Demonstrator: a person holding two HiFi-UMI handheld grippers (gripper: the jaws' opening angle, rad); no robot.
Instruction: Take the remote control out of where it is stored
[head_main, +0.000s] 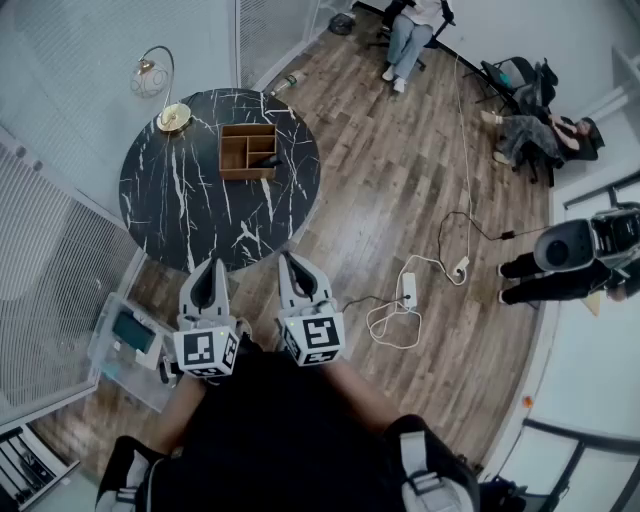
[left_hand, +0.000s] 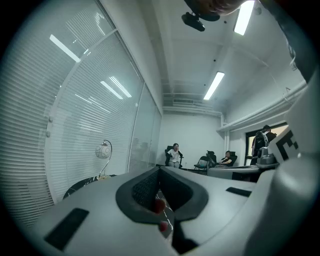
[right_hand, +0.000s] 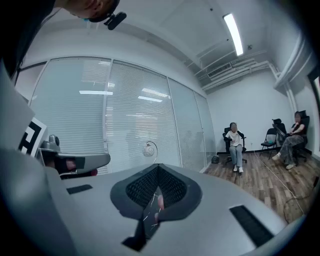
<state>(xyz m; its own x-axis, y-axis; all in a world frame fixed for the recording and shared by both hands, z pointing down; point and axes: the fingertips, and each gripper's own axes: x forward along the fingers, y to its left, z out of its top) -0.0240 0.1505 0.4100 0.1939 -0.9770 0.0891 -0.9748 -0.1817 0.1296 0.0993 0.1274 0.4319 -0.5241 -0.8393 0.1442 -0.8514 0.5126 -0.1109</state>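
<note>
head view: tray (head_main: 248, 152) holds likely remote (head_main: 267, 160) | gripper views: lamp (left_hand: 103, 150)

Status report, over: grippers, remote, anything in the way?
Left gripper and right gripper shut, empty, at the table's near edge. Remote control lies in the wooden organizer. Lamp beside it, off the path.

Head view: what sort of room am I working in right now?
Probably an office meeting room or lab space: glass partition walls with blinds, ceiling strip lights, seated people along the far wall, and a round black marble table carrying a wooden organizer.
</note>
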